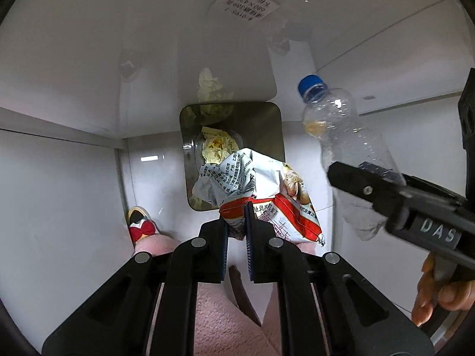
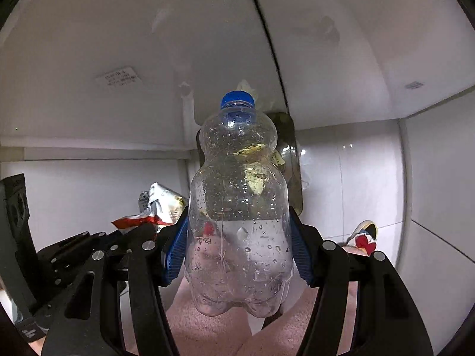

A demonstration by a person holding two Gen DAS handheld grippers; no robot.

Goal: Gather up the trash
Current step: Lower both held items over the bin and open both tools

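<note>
Crumpled paper already lies in the bin [image 1: 190, 154] at centre frame, while the left tongs [image 1: 237, 222] pinch a snack wrapper [image 1: 255, 190] above it and the right tongs [image 2: 237, 252] clamp a plastic bottle [image 2: 237, 207], both still to drop.

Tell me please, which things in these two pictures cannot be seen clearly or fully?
- Trash bin interior, left wrist view: the snack wrapper in the left gripper covers its lower part; depth unknown.
- Same bin, right wrist view: mostly hidden behind the plastic bottle clamped in the right gripper.
- Label on the white panel: text too small.
- Slipper: partly cut off by the pink clothing.
</note>
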